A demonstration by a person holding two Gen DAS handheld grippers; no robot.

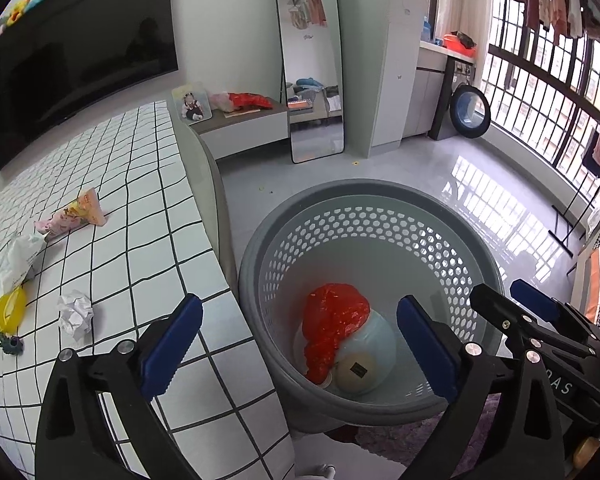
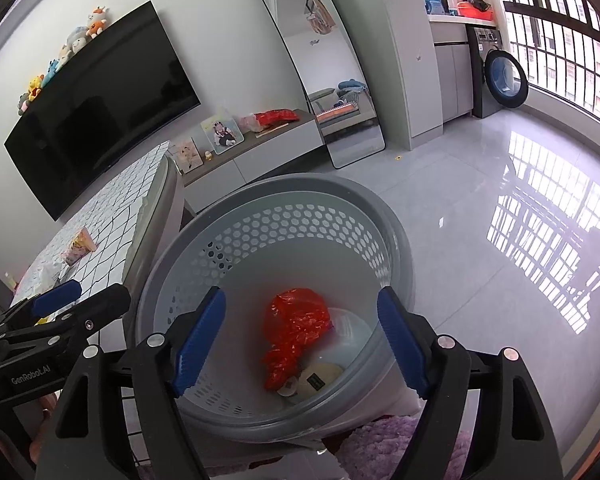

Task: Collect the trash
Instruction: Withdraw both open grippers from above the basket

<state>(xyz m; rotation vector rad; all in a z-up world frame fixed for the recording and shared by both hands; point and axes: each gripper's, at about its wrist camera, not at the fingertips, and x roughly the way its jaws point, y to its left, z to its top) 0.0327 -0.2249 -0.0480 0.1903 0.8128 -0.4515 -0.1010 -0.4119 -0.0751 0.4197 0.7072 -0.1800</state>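
- Both claws sit over the basket [image 1: 364, 208] — left gripper [image 1: 298, 346] and right gripper [image 2: 302, 346] spread wide, nothing pinched.
- Inside: a red bag [image 1: 334, 326] on a pale bowl [image 1: 374, 340].
- Left on the table [image 1: 148, 168]: crumpled paper [image 1: 75, 314], yellow ring [image 1: 9, 312], white wrapper [image 1: 18, 260], snack packet [image 1: 74, 212] farther back.
- Risk, I'd guess: the light paper ball could get nudged away, or the flat wrapper might slip out.

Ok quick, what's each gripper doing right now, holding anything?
Left gripper: open, holding nothing, over the basket.
Right gripper: open, holding nothing, also over the basket.
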